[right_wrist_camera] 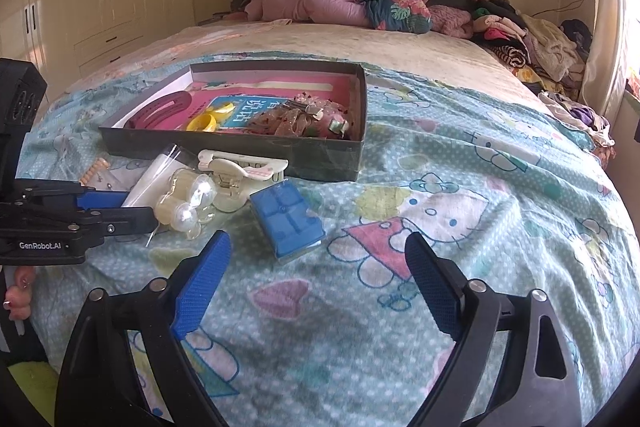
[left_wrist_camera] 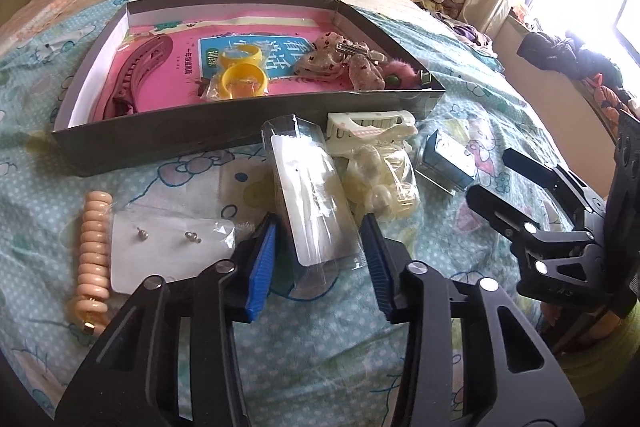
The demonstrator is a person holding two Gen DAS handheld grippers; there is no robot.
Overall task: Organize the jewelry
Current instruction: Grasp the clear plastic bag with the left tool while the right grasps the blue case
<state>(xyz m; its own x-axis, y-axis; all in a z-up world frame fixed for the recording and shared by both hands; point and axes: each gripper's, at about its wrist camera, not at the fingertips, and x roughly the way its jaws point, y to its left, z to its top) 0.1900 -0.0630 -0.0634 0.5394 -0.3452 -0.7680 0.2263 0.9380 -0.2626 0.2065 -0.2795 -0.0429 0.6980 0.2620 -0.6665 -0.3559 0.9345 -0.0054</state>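
The left gripper [left_wrist_camera: 320,259] straddled a clear plastic packet [left_wrist_camera: 310,195] lying just before the tray [left_wrist_camera: 192,135], jaws apart; the right gripper [right_wrist_camera: 316,283] hung open, empty. Light, slick and crinkly, it likely wants pinching across its stiffer card

The bedsheet [right_wrist_camera: 460,187] is showing light green with white dots and cartoon cats. The box [left_wrist_camera: 224,131] is looking dark grey outside — pink inside, with two yellow rings [left_wrist_camera: 240,71]. The fingers [right_wrist_camera: 204,279] are showing bright blue — the small case [right_wrist_camera: 286,219] too.
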